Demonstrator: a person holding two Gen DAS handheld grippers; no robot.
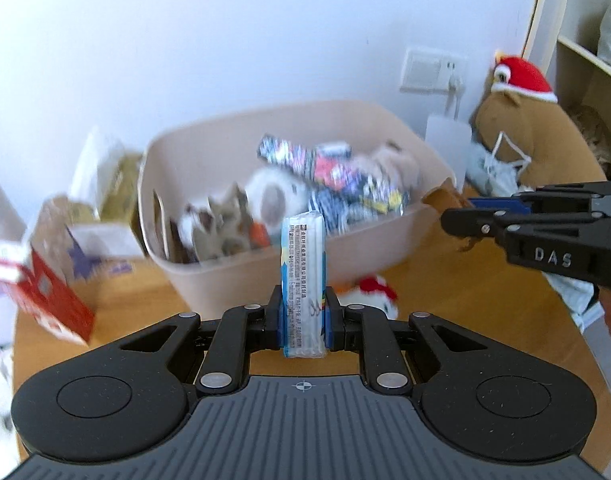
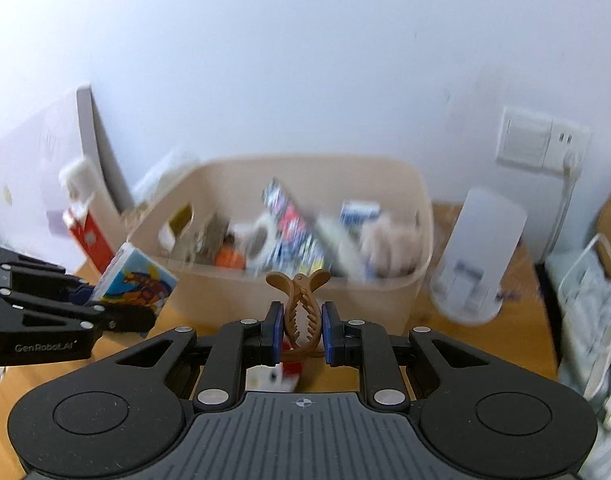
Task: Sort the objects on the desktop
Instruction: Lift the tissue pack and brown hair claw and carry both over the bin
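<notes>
Two tongs each hold one item above the desk (image 1: 445, 292): left tongs (image 1: 304, 320) clamp a tissue packet (image 1: 303, 280), right tongs (image 2: 302, 332) pinch a brown hair claw (image 2: 299, 308), both at frame centre, seemingly bound for the beige bin (image 2: 385, 296) behind.

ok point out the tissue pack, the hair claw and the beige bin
tissue pack (image 1: 303, 280): left wrist view, middle of its printed edge
hair claw (image 2: 299, 316): right wrist view, its toothed middle
beige bin (image 2: 305, 300): right wrist view, bare front wall

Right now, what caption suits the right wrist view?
Right tool holds a brown hair claw clip before a beige bin of sorted clutter.
</notes>
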